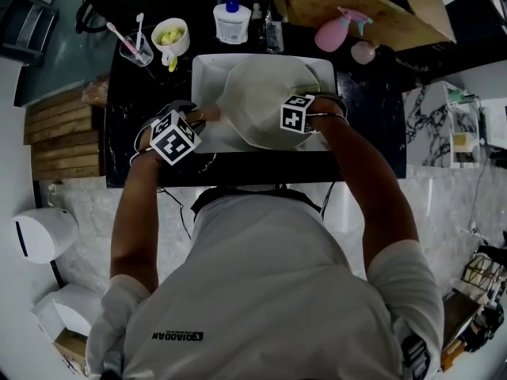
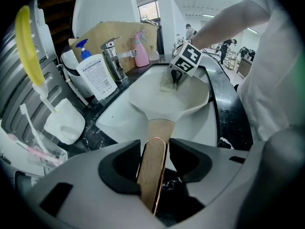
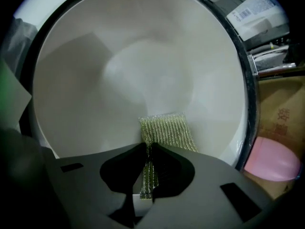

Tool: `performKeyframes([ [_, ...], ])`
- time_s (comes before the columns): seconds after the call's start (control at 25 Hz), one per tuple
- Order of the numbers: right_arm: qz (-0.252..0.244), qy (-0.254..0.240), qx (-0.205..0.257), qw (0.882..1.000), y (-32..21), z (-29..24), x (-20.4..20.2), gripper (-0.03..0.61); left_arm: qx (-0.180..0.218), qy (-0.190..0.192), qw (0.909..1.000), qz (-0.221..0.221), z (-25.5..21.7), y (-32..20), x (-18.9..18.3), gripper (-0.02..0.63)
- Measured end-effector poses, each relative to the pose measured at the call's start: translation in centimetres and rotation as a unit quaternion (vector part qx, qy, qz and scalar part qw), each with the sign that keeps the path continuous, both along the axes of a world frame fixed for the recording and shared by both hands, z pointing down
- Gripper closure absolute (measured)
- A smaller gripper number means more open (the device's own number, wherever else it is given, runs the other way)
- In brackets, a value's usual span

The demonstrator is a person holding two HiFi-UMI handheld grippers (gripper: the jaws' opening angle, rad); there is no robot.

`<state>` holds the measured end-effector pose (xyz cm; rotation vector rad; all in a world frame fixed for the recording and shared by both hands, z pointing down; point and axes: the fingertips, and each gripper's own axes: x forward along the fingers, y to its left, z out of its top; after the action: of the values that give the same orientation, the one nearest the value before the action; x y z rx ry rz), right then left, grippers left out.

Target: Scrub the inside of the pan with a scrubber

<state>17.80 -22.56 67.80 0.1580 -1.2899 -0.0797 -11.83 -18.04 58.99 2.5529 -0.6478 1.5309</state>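
A white pan with a wooden handle is held tilted over the white sink. My left gripper is shut on the handle at the sink's left front. My right gripper is shut on a yellow-green mesh scrubber, which rests against the pan's white inner wall. From the left gripper view the scrubber and the right gripper's marker cube show inside the pan bowl.
A chrome tap stands behind the sink. A white soap bottle with blue cap, a pink spray bottle, a cup of yellow pieces and a glass with toothbrushes sit on the black counter.
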Motion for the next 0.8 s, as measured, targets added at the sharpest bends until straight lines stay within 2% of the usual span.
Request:
performKeyframes([
  [0.16, 0.048, -0.027, -0.032, 0.998, 1.2, -0.1, -0.5, 0.505, 0.005, -0.001, 1.0000, 0.000, 0.0, -0.1, -0.1, 0.417],
  [0.36, 0.106, -0.058, -0.076, 0.990, 2.7, 0.0, -1.2, 0.505, 0.003, 0.000, 1.0000, 0.001, 0.0, -0.1, 0.0, 0.416],
  [0.52, 0.161, -0.052, -0.104, 0.980, 4.2, -0.5, -0.7, 0.505, 0.003, 0.000, 1.0000, -0.001, 0.0, -0.1, 0.0, 0.417],
  [0.8, 0.220, -0.059, -0.163, 0.960, 6.4, -0.5, -1.8, 0.505, 0.002, -0.001, 1.0000, 0.000, 0.0, -0.1, 0.0, 0.417],
])
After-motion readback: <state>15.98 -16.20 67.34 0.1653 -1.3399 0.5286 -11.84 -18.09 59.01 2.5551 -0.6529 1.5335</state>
